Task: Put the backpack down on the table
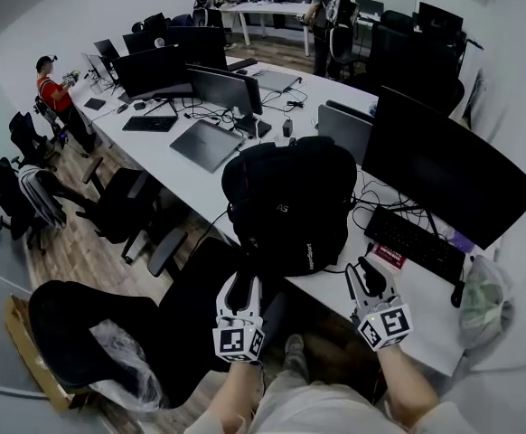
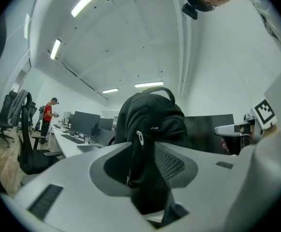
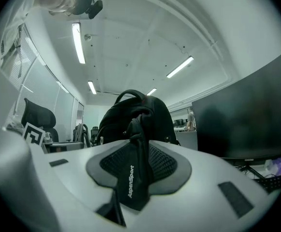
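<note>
L tool (image 1: 241,286) & R tool (image 1: 368,275) — jaws apart — just beside upright backpack (image 1: 290,197).

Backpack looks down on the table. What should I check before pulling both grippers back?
1. The backpack stands upright on the table: ok.
2. The left gripper has its jaws apart: ok.
3. The left strap is out of those jaws: not ok, it lies between them.
4. The right gripper has its pads off the right strap: cannot tell, the strap fills the gap.
5. The base sits fully on the tabletop: cannot tell.
</note>
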A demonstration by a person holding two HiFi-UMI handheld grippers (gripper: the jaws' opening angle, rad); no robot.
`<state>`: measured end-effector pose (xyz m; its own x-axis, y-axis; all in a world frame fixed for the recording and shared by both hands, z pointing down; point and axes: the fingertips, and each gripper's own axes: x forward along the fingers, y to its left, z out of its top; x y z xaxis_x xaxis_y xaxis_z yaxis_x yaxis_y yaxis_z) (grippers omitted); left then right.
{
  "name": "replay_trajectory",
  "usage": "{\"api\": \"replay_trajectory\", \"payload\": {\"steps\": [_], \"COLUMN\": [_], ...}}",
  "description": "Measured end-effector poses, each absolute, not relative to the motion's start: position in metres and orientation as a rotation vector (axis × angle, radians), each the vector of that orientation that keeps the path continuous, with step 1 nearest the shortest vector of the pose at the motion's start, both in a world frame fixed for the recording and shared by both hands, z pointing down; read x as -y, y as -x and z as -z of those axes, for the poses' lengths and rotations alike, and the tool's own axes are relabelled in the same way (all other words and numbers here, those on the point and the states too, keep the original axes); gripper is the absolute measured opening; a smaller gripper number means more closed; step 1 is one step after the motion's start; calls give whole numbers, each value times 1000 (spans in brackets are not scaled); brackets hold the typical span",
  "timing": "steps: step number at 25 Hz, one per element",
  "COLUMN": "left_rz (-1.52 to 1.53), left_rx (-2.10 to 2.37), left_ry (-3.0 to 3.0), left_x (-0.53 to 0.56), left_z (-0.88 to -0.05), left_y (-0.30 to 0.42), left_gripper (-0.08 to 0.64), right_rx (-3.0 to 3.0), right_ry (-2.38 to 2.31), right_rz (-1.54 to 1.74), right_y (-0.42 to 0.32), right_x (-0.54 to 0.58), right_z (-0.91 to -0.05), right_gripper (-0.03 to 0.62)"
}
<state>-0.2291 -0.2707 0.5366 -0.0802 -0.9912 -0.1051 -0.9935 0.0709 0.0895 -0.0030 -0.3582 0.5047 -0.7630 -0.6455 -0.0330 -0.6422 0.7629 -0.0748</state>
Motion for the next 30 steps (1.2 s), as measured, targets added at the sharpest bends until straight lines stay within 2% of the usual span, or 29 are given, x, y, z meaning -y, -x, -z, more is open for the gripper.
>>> {"api": "replay_trajectory", "payload": {"steps": [3,5,7,20,30], "left_rz": [-190,-189,-201,-151,-233], "left_rx": [-2291,-2296,-2289,-2240,-2151], "left_ry": [2097,2082,2093,2120,2314], "left_x": [237,213,187,81,43], "left_z": [-529,-522,-516,-487,-491], "left_y": [215,209,203,170,171], "left_gripper": [110,37,9,9,9], "right_rx": [-2852,-2800,-2770,-2760,-2725], "right_ry": [1076,1120,1144,1248,1376], "right_rz": [110,110,115,101,119], "right_y": [-16,-36,-55,-141,-139], "right_x": [333,317,299,204,145], "right_z": [-498,-491,-488,-483,-487], "right_gripper": [120,69,25,20,21]}}
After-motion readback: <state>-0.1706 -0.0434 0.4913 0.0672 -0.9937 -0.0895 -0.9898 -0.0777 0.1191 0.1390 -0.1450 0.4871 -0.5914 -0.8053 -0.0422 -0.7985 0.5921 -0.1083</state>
